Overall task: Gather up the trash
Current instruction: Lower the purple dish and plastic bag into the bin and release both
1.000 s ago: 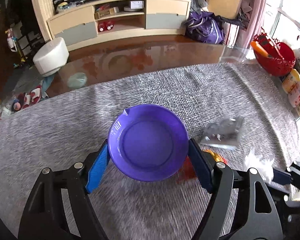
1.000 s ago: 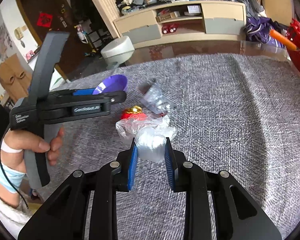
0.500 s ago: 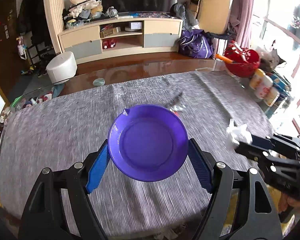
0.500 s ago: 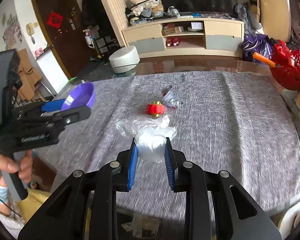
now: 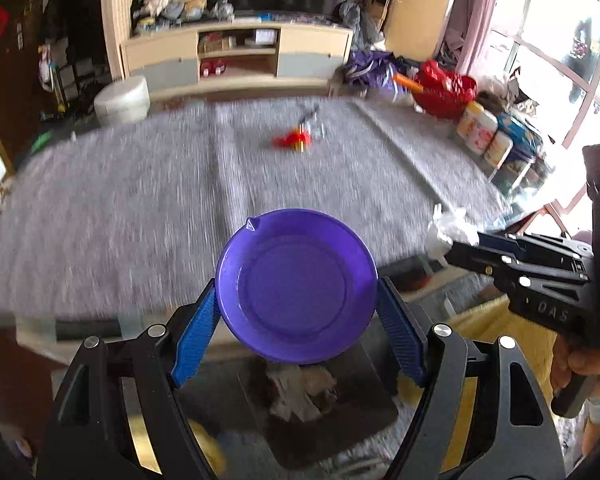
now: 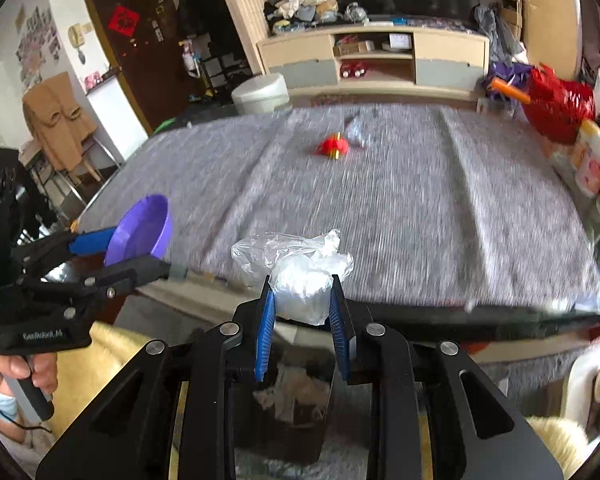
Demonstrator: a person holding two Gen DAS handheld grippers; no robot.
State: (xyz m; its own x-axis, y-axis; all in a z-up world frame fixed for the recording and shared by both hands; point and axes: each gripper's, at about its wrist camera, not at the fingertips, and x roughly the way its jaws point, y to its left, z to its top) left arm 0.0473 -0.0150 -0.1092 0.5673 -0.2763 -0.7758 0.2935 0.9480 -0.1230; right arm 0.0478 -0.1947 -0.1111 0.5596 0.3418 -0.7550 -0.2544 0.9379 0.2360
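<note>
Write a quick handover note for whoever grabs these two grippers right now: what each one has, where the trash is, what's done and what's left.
Left gripper: shut on the purple dish, which looks empty, held above the trash bin off the table's near edge.
Right gripper: shut on a crumpled clear plastic bag, also above the bin.
Bin: on the floor, some crumpled trash already inside.
Table: a red and gold wrapper and a clear plastic piece beside it, at the far side.
Done: bag picked up and brought over the bin.
Left: release the bag into the bin, then collect the two pieces from the table.
</note>
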